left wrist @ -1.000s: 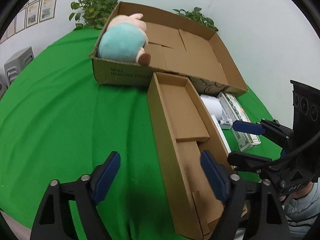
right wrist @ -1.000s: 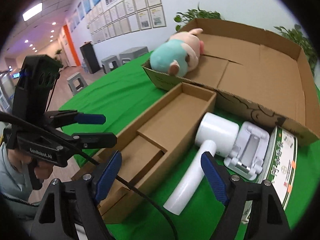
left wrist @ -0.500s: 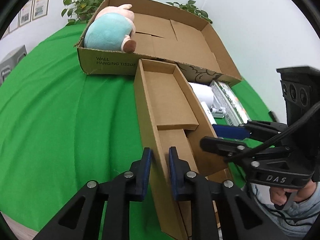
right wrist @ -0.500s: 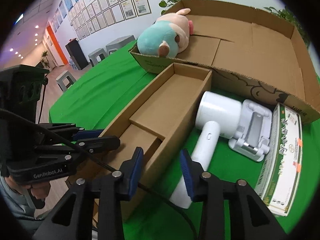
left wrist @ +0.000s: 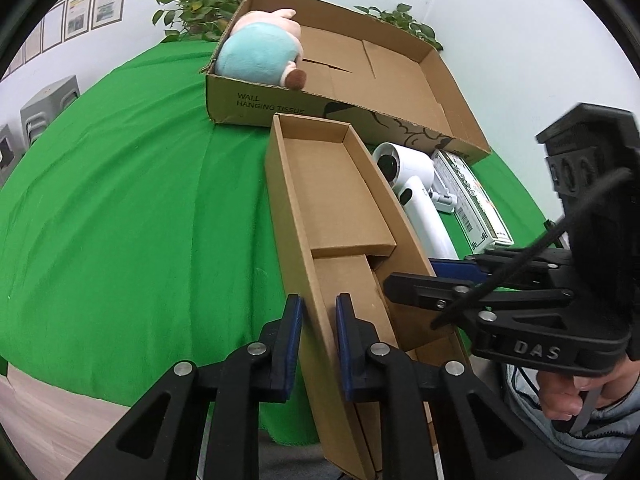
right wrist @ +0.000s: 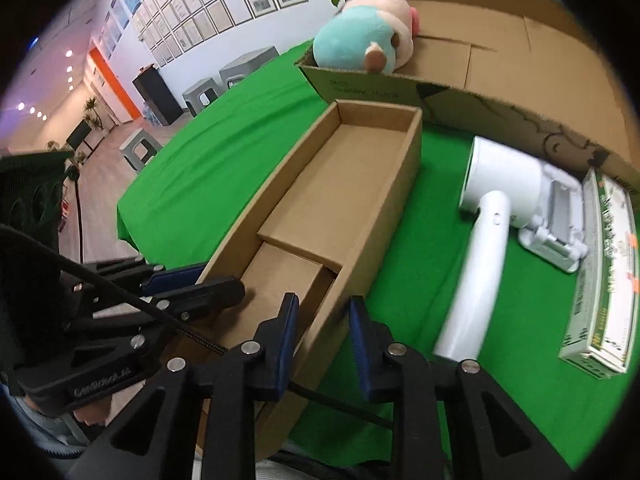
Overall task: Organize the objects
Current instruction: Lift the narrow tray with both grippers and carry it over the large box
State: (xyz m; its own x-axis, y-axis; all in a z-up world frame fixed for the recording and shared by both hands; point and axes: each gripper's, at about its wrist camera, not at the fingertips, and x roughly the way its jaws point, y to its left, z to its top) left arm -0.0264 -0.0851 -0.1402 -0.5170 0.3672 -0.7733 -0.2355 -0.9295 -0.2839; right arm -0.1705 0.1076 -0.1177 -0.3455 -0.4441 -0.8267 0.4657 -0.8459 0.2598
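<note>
A long narrow cardboard box lies open on the green cloth, its near end over the table's edge. My left gripper is shut on the box's left side wall near that end. My right gripper straddles the right side wall, one finger inside and one outside. Its jaws are closing, with a small gap still beside the wall. A white hair dryer lies just right of the box.
A large open carton stands behind, with a plush pig in its left corner. A white stand and a green-and-white packet lie right of the dryer. Bare green cloth spreads left.
Both grippers came forward and down onto the long box's near end. The left jaws went from wide to clamped on the left wall. The right jaws narrowed around the right wall.
</note>
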